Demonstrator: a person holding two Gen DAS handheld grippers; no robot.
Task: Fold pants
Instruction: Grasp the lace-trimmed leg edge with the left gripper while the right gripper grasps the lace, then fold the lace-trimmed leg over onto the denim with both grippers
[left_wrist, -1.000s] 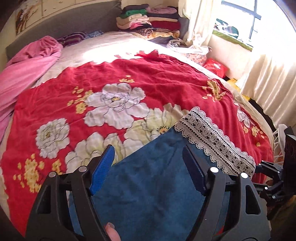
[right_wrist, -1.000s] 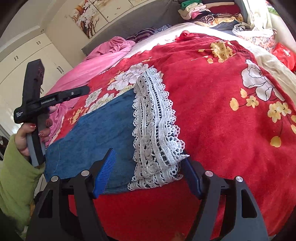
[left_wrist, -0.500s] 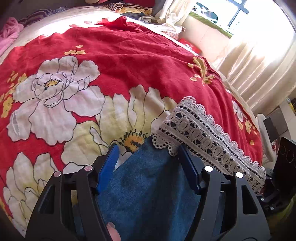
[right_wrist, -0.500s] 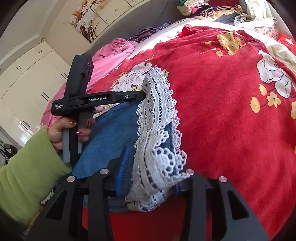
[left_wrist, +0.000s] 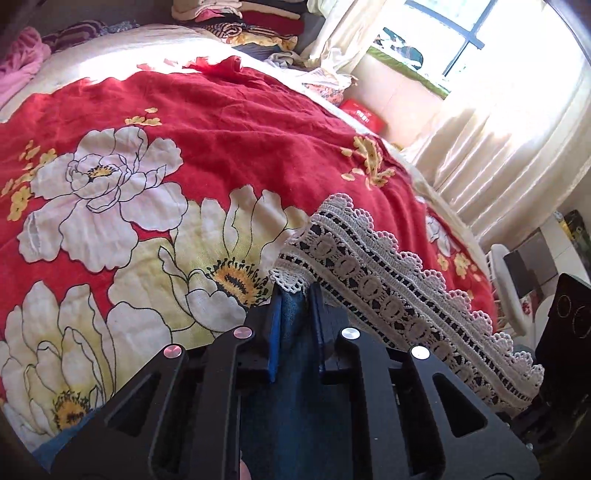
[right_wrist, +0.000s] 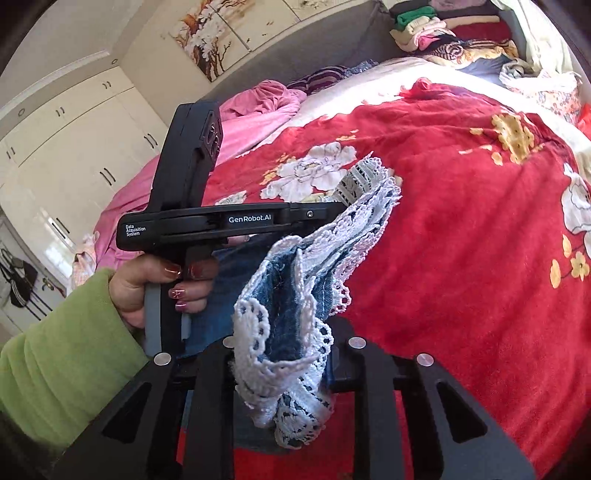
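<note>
Here, the left wrist view shows the left gripper (left_wrist: 295, 295) clenched on the blue pants (left_wrist: 295, 398) beside their lace hem (left_wrist: 391, 280) over the red floral bedspread (left_wrist: 229, 129), while the right wrist view shows the right gripper (right_wrist: 284, 354), its jaws having just been closing, grasping bunched lace, so the fold looks barely begun.

Bedroom. Bed covered by a red quilt printed with large white and yellow flowers (left_wrist: 229, 122), filling the frame's centre. Grey upholstered headboard (right_wrist: 332, 44) along the top. Pile of folded clothes in mixed colours (right_wrist: 436, 26), upper right. Rumpled pink blanket (right_wrist: 258, 110), left of the quilt. White panelled wardrobe with dark handles (right_wrist: 74, 147), left. Blossom painting on panels (right_wrist: 221, 33), upper wall. Sunlit window with dark frame (left_wrist: 480, 33), upper right; cream curtains (left_wrist: 509, 129) below it.
</note>
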